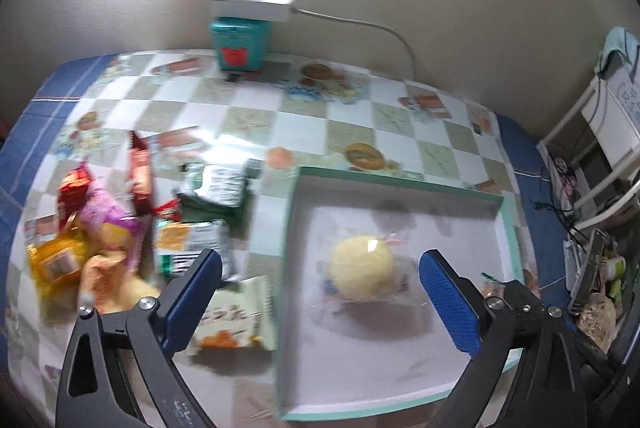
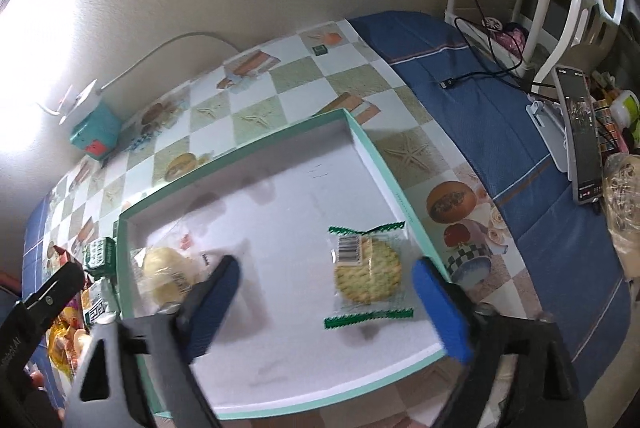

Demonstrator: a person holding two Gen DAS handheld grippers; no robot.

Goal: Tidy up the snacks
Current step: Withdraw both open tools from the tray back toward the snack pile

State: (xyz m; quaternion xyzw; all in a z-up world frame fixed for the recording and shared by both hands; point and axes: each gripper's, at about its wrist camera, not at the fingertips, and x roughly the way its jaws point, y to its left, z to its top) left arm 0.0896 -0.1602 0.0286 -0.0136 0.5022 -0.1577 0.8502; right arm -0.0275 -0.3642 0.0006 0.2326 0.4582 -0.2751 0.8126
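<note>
Above the box, both tongs wide, empty

Both wrist views look steeply down, close over shared tray.

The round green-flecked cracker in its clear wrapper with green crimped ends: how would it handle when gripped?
The round cracker in clear wrapper looks thin, so probably light and brittle. Its glossy film may slip between pads. Lying flat, it shouldn't roll.

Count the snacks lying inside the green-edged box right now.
2. A round yellow bun in clear wrap lies at the box's left side; a wrapped round cracker lies toward its right wall. Nothing else shows inside, though the tools cover some floor.
</note>
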